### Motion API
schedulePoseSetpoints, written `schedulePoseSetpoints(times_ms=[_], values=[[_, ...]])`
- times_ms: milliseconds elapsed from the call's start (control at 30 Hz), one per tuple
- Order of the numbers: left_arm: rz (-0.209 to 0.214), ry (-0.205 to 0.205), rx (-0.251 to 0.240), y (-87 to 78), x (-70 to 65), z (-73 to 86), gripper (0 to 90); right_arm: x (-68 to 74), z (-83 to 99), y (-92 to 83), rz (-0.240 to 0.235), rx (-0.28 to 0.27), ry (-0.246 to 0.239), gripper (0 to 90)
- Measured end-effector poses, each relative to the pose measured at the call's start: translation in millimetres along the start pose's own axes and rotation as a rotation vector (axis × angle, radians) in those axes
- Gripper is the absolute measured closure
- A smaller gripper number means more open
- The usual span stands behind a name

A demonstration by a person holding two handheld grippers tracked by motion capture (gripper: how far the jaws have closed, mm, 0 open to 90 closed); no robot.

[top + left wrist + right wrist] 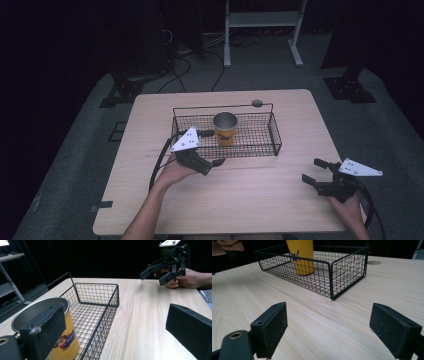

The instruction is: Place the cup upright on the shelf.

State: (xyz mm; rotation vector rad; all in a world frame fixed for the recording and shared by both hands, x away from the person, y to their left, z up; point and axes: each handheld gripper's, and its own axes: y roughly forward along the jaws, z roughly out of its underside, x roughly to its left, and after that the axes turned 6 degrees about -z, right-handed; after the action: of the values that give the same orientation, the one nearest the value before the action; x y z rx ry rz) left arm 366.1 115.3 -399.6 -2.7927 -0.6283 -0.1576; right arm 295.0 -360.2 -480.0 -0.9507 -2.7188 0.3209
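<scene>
The yellow cup (pixel 225 129) stands upright inside the black wire basket (pixel 260 147), in its left half, near the middle of the wooden table (pixel 250 200). Your table carries the basket just beyond centre, with bare wood on your side of it. Your left gripper (pixel 212 148) sits at the basket's near-left corner, its jaws spread wide: one jaw reaches over the basket's left end, just beside the cup's rim, and the other hangs outside the near wall, so the cup lies just ahead of it and slightly to its left. In the left gripper view the cup (pixel 50 327) shows partly behind the near jaw; I cannot tell whether they touch. Your right gripper (pixel 314 171) rests over the table's near-right corner, well apart from the cup, jaws wide with nothing between them.
</scene>
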Motion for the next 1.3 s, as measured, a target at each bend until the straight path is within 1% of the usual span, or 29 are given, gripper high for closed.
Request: schedulePoseSetpoints(times_ms=[167,300,367,433,667,733,800,833,900,1067,1200,1300], values=[[0.001,-0.01,0.003,-3.9,-5.0,6.1,2.0,0.2,0.0,-0.1,0.0,0.002,0.002,13.7],[-0.008,-0.017,0.007,-5.7,-8.0,11.6,2.0,0.3,0.0,0.1,0.0,0.003,0.001,13.7],[-0.008,-0.028,0.005,-6.3,-9.6,14.3,2.0,0.3,0.1,0.1,0.0,0.003,0.001,13.7],[-0.009,-0.026,0.013,-6.4,-11.5,16.1,2.0,0.3,0.1,0.1,0.001,0.003,0.0,13.7],[-0.012,-0.03,0.001,-10.1,-17.5,20.2,2.0,0.3,0.1,0.1,0.001,0.003,0.0,13.7],[-0.009,-0.034,0.006,-11.3,-19.4,21.7,2.0,0.2,0.1,0.1,0.001,0.004,0.0,13.7],[-0.017,-0.03,-0.003,-13.6,-23.0,24.4,2.0,0.1,0.1,-0.1,0.001,0.003,0.002,13.7],[-0.018,-0.03,0.001,-14.4,-23.9,25.4,2.0,0.1,0.1,0.0,0.001,0.002,0.002,13.7],[-0.018,-0.039,-0.006,-16.1,-25.6,27.7,2.0,0.2,0.1,0.2,0.002,0.003,0.001,13.7],[-0.025,-0.044,-0.01,-20.3,-30.3,32.6,2.0,0.2,0.1,0.2,0.002,0.004,0.001,13.7],[-0.031,-0.045,-0.011,-23.1,-32.3,35.9,2.0,0.3,0.1,0.2,0.002,0.004,0.0,13.7],[-0.029,-0.053,-0.01,-24.7,-32.8,37.2,2.0,0.4,0.1,0.3,0.002,0.005,0.001,13.7]])
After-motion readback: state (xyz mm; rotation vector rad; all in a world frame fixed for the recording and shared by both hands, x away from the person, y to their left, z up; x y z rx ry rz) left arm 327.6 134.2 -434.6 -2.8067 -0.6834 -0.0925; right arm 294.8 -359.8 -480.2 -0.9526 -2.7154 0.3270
